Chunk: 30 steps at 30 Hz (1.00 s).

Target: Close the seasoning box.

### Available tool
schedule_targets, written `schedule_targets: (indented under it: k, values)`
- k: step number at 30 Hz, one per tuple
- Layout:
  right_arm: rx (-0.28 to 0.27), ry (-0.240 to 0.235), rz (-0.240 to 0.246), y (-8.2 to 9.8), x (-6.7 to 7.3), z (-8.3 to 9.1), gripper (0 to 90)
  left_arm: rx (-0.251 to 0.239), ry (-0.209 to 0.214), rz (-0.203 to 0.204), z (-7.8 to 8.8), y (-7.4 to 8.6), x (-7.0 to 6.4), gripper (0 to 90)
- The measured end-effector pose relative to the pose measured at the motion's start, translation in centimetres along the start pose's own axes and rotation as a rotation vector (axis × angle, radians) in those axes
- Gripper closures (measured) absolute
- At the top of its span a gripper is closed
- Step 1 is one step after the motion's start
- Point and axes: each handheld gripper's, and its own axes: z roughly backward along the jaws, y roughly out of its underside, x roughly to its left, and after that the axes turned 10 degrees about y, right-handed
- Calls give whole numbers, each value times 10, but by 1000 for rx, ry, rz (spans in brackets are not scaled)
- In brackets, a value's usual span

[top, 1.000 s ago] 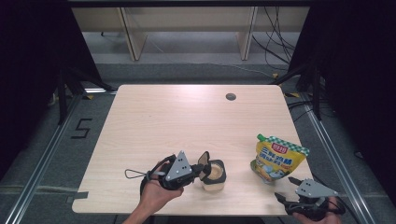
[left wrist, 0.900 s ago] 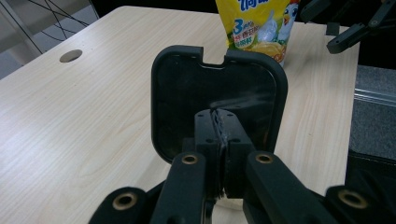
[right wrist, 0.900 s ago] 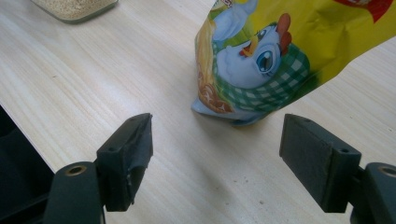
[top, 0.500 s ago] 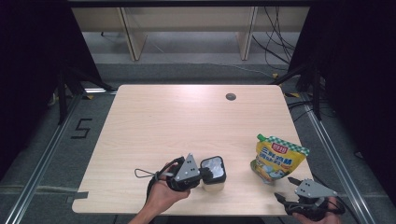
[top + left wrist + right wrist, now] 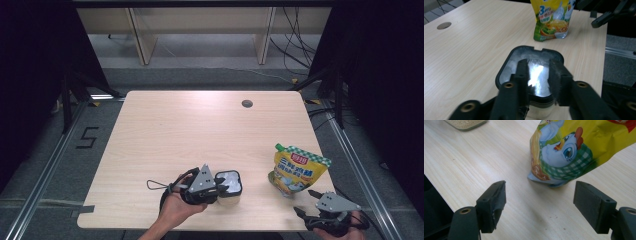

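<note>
The jar [image 5: 230, 187], black-lidded, stands near the table's [image 5: 165, 130] front edge. The left gripper [image 5: 537, 75] has just been opening; its jaws are parted above the lid, pressing nothing. Release seems in hand; a withdrawal is called for next. The right gripper [image 5: 539, 202] is held open before the yellow pouch [image 5: 579, 147].

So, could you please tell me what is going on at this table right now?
A person holds a claw in each hand. The left claw sits over a small black-rimmed container, its jaws just opening above the lid. The right claw, open, waits near the table's edge beside an upright yellow pouch.
</note>
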Motion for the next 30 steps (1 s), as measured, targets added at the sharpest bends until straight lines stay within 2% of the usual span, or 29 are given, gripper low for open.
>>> schedule_targets:
  k: [2,6,8,11,12,13,14,20,25,27,28,29,30]
  values:
    - [2,2,7,0,0,0,270,-23,-2,17,4,-1,1,584]
    - [0,1,7,0,0,0,270,-30,-16,26,14,-1,2,457]
    - [5,0,4,0,1,0,270,-36,-21,45,19,0,2,426]
    - [6,-2,5,0,1,0,270,-39,-43,48,26,2,4,385]
    - [6,-2,4,0,1,0,270,-47,-39,57,27,3,4,375]
    - [7,-2,4,0,1,0,270,-39,-46,50,30,3,5,370]
    - [7,-1,4,0,1,0,270,-51,-48,64,30,4,5,362]
    - [7,-2,7,0,1,0,270,-34,-61,81,35,12,5,332]
    - [8,-2,8,0,1,-1,270,-28,-72,98,39,24,6,322]
    - [9,0,12,0,1,-1,270,-32,-76,119,41,30,6,320]
    - [4,1,21,0,1,-2,270,-20,-76,115,43,33,7,320]
    - [6,0,6,0,2,-1,270,-16,-78,115,44,35,7,318]
    - [11,1,11,0,2,-2,270,-16,-81,124,45,37,6,318]
